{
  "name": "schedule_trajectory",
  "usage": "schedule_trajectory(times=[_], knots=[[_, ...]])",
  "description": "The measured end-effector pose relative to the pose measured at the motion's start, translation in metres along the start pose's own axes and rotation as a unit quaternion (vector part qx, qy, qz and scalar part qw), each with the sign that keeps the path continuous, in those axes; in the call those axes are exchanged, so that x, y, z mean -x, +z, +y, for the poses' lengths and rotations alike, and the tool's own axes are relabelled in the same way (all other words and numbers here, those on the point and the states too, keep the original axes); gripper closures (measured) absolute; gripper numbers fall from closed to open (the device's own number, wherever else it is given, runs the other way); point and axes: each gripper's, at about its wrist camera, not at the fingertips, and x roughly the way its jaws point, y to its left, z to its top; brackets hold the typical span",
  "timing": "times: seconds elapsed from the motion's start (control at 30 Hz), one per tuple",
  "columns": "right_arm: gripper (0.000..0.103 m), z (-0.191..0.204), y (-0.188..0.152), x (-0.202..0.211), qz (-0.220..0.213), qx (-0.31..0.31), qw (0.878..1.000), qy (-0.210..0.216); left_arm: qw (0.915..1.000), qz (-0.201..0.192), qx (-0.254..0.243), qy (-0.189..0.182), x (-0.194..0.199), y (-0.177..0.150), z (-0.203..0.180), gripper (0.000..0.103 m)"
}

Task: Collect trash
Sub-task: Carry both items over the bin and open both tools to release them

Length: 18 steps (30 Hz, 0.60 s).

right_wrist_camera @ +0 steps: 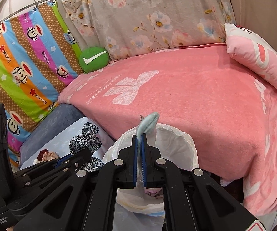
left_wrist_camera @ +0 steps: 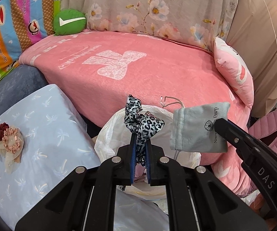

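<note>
My left gripper (left_wrist_camera: 140,137) is shut on a leopard-print fabric scrunchie (left_wrist_camera: 141,124) and holds it over the open mouth of a white plastic trash bag (left_wrist_camera: 107,134). My right gripper (right_wrist_camera: 139,137) is shut on a small grey-blue drawstring pouch (right_wrist_camera: 147,122), also held above the white trash bag (right_wrist_camera: 177,146). In the left wrist view the pouch (left_wrist_camera: 196,128) hangs to the right of the scrunchie, pinched by the right gripper's fingers (left_wrist_camera: 223,129). In the right wrist view the scrunchie (right_wrist_camera: 86,140) shows at the left in the left gripper.
A pink blanket (left_wrist_camera: 148,71) covers the bed behind the bag. A pale blue cushion (left_wrist_camera: 48,125) at the left carries a pile of hair ties (left_wrist_camera: 7,140). A pink pillow (left_wrist_camera: 234,71) and a green check-mark cushion (left_wrist_camera: 69,22) lie further back.
</note>
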Motion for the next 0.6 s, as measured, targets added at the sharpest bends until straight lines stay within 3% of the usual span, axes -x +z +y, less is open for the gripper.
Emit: schedule_trajectory(times=[0.07,0.1,0.17,0.2,0.23,0.3,0.43,0.6], knots=[[0.099,0.0,0.0,-0.001,0.001,0.0,1.0,0.0,1.0,0.0,0.001,-0.001,-0.001,-0.001,0.001,0.092],[0.099,0.001,-0.001,-0.002,0.002,0.001,1.0,0.0,1.0,-0.001,0.003,-0.001,-0.001,-0.001,0.001,0.084],[0.096,0.003,-0.003,-0.004,0.004,0.004,1.0,-0.001,1.0,-0.004,0.008,0.002,0.0,-0.002,0.002,0.059],[0.093,0.003,-0.003,-0.004,0.004,0.006,1.0,-0.002,0.9999,-0.009,0.011,0.009,0.001,-0.002,0.003,0.037],[0.093,0.004,-0.003,-0.005,0.002,0.007,1.0,-0.006,0.9996,-0.016,0.015,0.018,0.002,-0.001,0.004,0.025],[0.089,0.005,-0.003,-0.005,-0.001,0.01,1.0,-0.01,0.999,-0.03,0.017,0.028,0.006,-0.001,0.007,0.024],[0.07,0.006,-0.004,-0.004,-0.007,0.008,1.0,-0.013,0.9986,-0.027,0.023,0.039,0.006,0.0,0.014,0.024],[0.066,0.012,-0.005,-0.006,-0.005,0.014,1.0,-0.011,0.9979,-0.03,0.033,0.047,0.009,-0.003,0.021,0.024]])
